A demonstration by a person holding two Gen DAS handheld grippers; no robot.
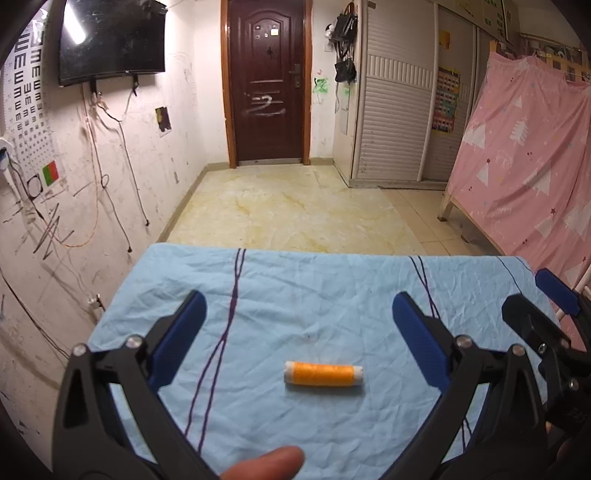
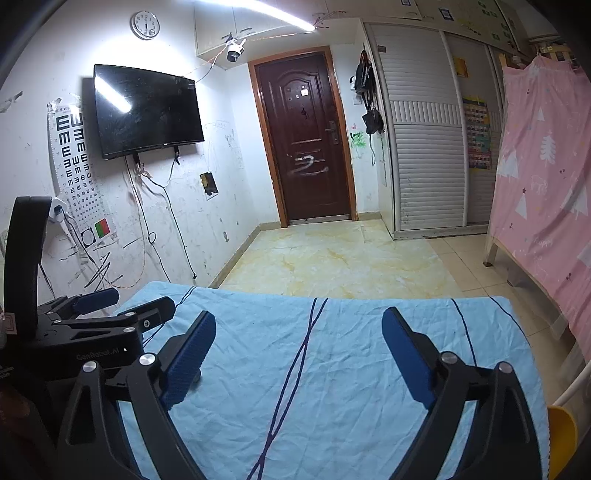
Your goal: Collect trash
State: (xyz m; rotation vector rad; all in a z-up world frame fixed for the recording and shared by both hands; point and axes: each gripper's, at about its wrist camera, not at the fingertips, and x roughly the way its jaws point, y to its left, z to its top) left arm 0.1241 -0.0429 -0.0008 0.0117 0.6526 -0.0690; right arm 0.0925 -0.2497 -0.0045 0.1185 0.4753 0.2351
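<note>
Item: orange thread spool point(image 1: 324, 373), white at both ends, lying on its side across the view on the light-blue cloth point(image 1: 332, 288) with dark purple lines; placed between the 2 blue pads of the left gripper point(image 1: 299, 317), nearer the right pad, touching neither. Left gripper: spread wide, nothing gripped, hovering over the cloth; fingertip point(image 1: 266, 463) visible at the lower edge of the left wrist view. Right gripper point(image 2: 299, 332): likewise spread wide, nothing between the pads, only wrinkled cloth beneath; positioned just beside the left gripper, at the cloth's right side in the left wrist view. Yellow container rim point(image 2: 563, 439) at the lower right corner of the right wrist view, off the cloth's edge; contents not visible. Surroundings: dark wooden door point(image 1: 267, 81), wall-mounted television point(image 2: 147, 110), eye chart point(image 2: 75, 155), round clock point(image 2: 145, 24), white louvred wardrobe point(image 2: 421, 129), pink patterned curtain point(image 1: 524, 155), yellowish marbled floor point(image 1: 291, 210).
</note>
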